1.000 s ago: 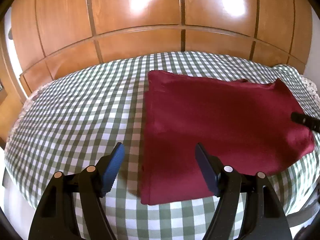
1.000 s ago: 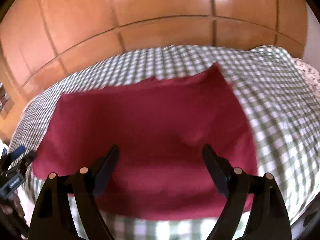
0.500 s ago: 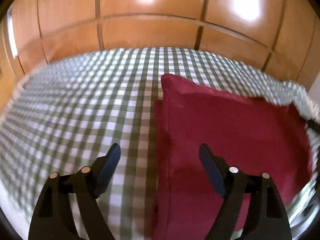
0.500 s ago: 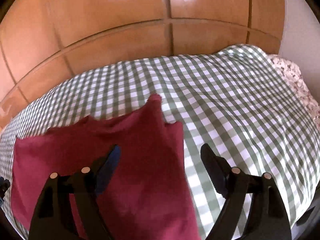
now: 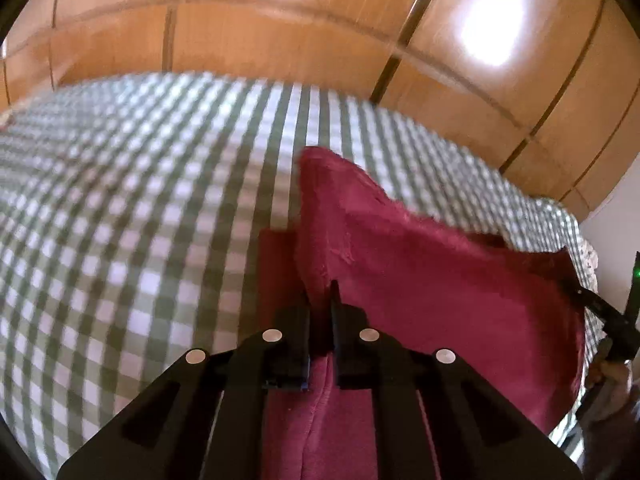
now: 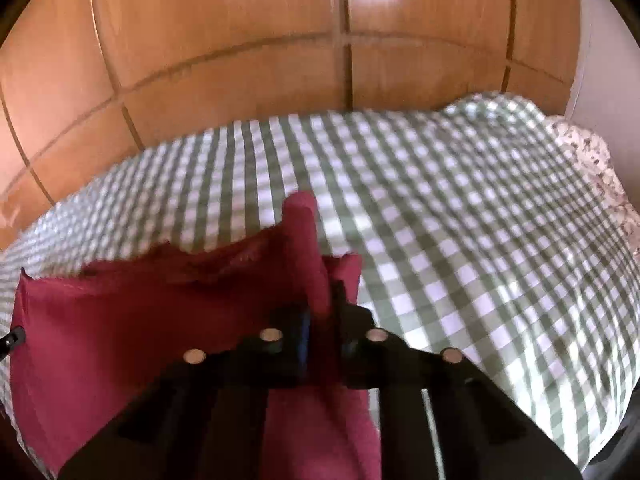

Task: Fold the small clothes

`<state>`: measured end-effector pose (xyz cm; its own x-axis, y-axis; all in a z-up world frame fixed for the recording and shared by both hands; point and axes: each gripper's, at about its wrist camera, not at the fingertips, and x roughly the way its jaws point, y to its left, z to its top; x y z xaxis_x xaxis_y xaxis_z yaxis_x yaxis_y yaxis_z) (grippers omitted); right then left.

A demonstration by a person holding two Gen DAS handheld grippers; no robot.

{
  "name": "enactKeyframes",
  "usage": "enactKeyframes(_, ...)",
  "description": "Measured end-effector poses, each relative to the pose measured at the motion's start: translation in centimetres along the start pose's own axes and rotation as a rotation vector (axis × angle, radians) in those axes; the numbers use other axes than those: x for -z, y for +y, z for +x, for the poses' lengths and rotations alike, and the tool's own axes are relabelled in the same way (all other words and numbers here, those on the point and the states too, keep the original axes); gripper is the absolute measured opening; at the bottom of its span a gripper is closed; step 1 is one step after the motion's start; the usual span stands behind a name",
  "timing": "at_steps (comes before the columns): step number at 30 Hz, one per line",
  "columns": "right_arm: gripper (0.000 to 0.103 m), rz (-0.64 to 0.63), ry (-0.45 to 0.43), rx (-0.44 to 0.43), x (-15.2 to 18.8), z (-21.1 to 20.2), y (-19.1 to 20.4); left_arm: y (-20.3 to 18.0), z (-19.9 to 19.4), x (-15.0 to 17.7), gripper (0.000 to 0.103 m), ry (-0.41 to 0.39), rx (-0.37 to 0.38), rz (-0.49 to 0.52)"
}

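A dark red garment (image 5: 440,292) lies on the green-and-white checked bedcover (image 5: 140,220). My left gripper (image 5: 320,300) is shut on the garment's left edge, and the cloth rises in a ridge between the fingers. In the right wrist view the same red garment (image 6: 140,320) spreads to the left, and my right gripper (image 6: 326,300) is shut on its right edge, pinching up a fold of cloth. The right gripper's black tip (image 5: 608,316) shows at the right border of the left wrist view.
Wooden wardrobe doors (image 5: 320,32) stand right behind the bed. A floral cloth (image 6: 592,168) edges the checked cover (image 6: 460,220) at the far right. Checked cover stretches left of the garment in the left view and right of it in the right view.
Both grippers went from wide open to shut on the garment's side edges. The left one moved toward the left edge, the right one toward the right edge, and the cloth now bunches up.
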<state>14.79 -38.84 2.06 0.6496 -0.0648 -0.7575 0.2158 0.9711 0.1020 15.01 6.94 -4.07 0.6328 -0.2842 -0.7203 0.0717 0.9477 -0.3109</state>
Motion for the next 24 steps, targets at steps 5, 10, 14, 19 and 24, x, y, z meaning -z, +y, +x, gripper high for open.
enactKeyframes(5,0.007,0.011,-0.04,0.01,-1.6,0.1,0.2,-0.9,-0.2,-1.2,0.007,-0.051,-0.037,0.012)
enactKeyframes(10,0.007,0.021,0.071,0.063,-0.9,4.8,0.1,-0.7,4.0,-1.7,0.007,0.048,-0.136,0.016)
enactKeyframes(14,0.024,0.002,0.077,0.06,-0.3,5.5,0.2,-1.5,4.3,-1.1,0.026,0.045,-0.209,0.047)
enactKeyframes(19,0.056,-0.042,-0.008,0.053,-1.0,2.4,1.5,-2.4,0.7,-1.0,0.053,-0.068,-0.23,0.052)
enactKeyframes(24,0.063,-0.14,0.03,-0.188,-0.2,0.5,7.8,-5.2,-1.4,0.8,0.053,-0.152,-0.211,0.13)
